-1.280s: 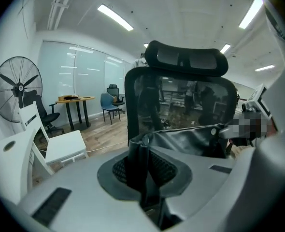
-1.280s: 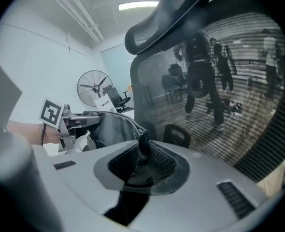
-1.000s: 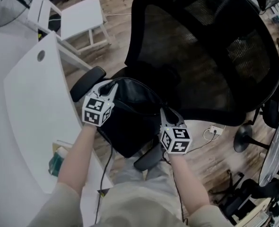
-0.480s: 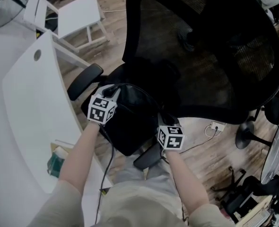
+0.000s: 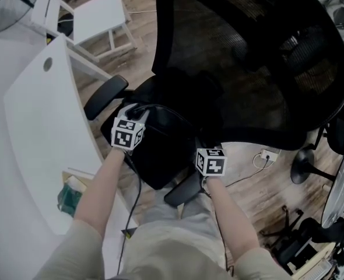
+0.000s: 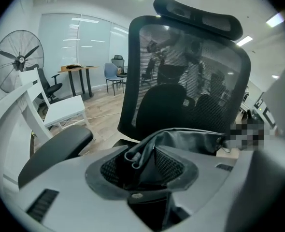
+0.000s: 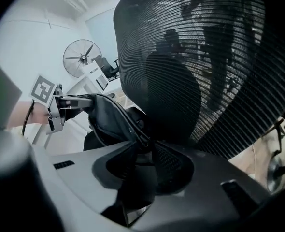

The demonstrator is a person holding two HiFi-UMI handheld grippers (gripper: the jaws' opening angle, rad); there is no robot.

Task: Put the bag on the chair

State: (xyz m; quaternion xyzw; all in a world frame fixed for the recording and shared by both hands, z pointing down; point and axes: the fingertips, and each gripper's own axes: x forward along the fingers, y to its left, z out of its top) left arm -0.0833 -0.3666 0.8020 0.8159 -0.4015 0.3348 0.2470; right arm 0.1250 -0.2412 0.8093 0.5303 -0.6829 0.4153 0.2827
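Down it goes: the bag (image 5: 160, 147) rests on the chair (image 5: 259, 69) seat, toward its front edge. The left hand-held gripper (image 6: 145, 161) has just been opening, jaws spread, bag rim loose between them. The right hand-held gripper (image 7: 145, 158) is the same, with fabric between its jaws. The smart move is to widen both, draw straight back so no strap snags, and check the bag sits steady.

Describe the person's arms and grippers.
The sleeves are beige. The grey left gripper and right gripper each carry a white cube with black square markers; a dark cable trails from the left. Their jaws have just been opening, black fabric bag between.
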